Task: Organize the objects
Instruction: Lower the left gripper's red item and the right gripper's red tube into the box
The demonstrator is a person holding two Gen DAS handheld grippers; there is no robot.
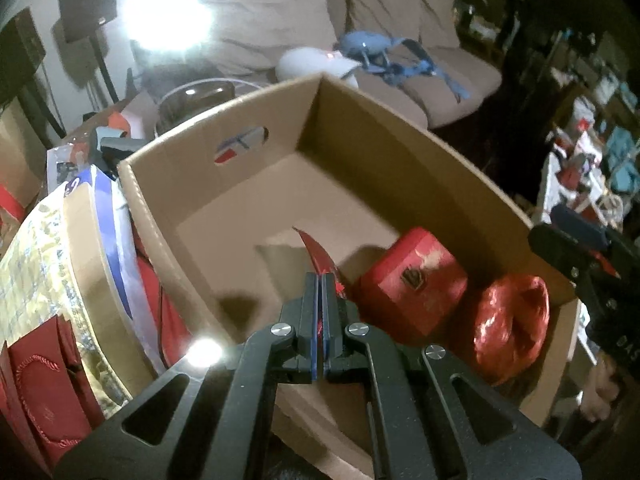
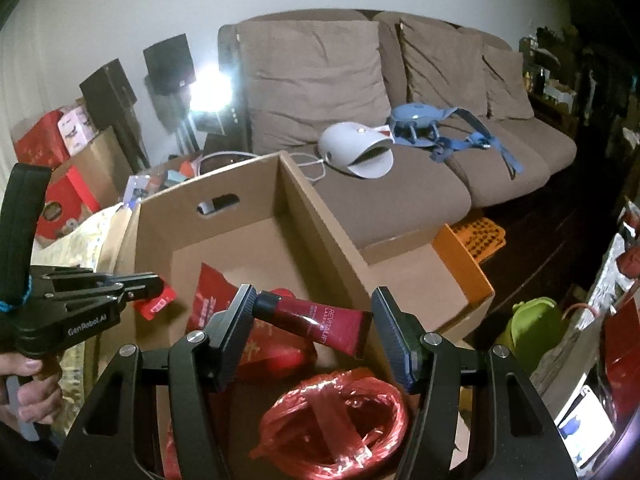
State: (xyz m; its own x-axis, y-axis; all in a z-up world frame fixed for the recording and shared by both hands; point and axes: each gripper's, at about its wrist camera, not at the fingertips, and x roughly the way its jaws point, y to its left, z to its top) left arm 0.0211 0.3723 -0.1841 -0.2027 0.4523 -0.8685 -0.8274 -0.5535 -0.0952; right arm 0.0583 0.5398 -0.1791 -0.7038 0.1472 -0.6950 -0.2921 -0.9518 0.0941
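Observation:
An open cardboard box [image 1: 360, 140] [image 2: 180, 216] lies below both grippers. On its floor sit a red box [image 1: 412, 280] and a coil of red plastic string [image 1: 512, 328] [image 2: 332, 412]. My left gripper [image 1: 322, 280] is shut on a thin red packet [image 1: 316, 252], seen edge-on above the box floor. In the right wrist view that gripper [image 2: 160, 282] hangs at the left with the small red packet [image 2: 156, 304] in its tips. My right gripper [image 2: 314, 294] holds a dark red cosmetic tube [image 2: 316, 322] lengthwise between its pads, over the box's near end. Another red packet [image 2: 210, 300] lies inside.
A brown sofa [image 2: 400, 200] behind the box carries a white device [image 2: 356, 152] and a blue harness [image 2: 424, 124]. An orange tray [image 2: 468, 248] and a second carton stand to the right. Red boxes and bags crowd the left [image 1: 60, 280]. A hand [image 2: 28, 380] grips the left tool.

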